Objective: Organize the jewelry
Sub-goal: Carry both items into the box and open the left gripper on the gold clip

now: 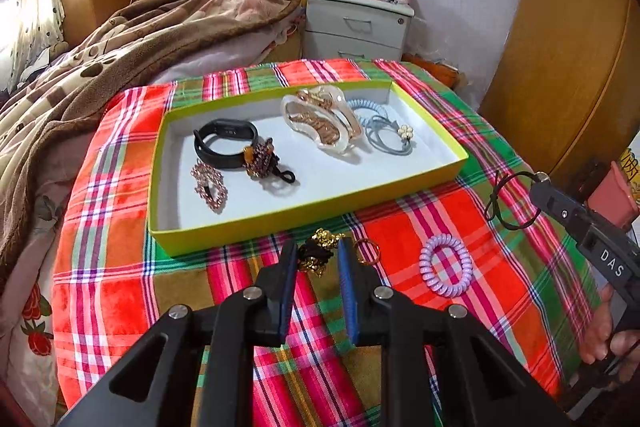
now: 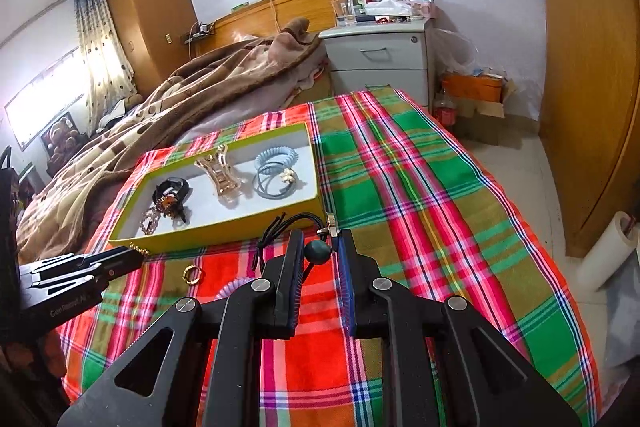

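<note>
The right gripper (image 2: 318, 247) pinched a black hair tie (image 2: 286, 227) with a dark green bead, lifted off the plaid cloth (image 2: 420, 187) just outside the near right corner of the yellow-green tray (image 1: 256, 223). The tie's loop hung forward from the tips, its long axis pointing toward the tray's near wall. To finish well, it probably needed carrying over that wall and releasing low on bare white floor, clear of the blue ties (image 1: 384, 135). The left gripper (image 1: 318, 259) stood open and empty around a gold-and-black scrunchie (image 1: 320, 251) at the tray's near edge.
</note>
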The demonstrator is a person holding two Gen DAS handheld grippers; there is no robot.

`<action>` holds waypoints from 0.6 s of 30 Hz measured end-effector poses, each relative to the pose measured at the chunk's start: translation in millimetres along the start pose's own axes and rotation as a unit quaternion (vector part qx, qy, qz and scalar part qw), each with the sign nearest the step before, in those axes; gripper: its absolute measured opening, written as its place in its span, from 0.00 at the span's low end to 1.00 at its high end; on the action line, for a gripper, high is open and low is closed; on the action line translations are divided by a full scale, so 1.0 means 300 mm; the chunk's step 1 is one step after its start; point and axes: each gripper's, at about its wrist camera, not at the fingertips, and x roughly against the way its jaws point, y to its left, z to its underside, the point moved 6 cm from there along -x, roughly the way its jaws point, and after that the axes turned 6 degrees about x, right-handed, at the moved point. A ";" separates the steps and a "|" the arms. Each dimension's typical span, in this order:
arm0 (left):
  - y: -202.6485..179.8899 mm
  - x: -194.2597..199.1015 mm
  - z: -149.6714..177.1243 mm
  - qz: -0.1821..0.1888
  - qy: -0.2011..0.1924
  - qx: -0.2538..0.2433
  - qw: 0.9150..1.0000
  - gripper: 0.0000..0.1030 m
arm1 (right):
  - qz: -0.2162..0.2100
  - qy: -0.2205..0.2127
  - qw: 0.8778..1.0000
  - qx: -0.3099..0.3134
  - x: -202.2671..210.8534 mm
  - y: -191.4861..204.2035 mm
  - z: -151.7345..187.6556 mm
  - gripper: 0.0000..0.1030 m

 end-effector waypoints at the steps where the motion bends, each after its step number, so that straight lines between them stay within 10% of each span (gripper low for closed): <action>1: 0.003 0.008 -0.007 0.000 -0.003 0.001 1.000 0.21 | -0.001 -0.002 1.000 0.002 0.004 0.005 -0.004 0.17; 18: 0.137 -0.001 -0.166 -0.009 -0.022 0.029 0.999 0.21 | -0.047 0.012 0.998 0.036 -0.145 0.143 -0.147 0.17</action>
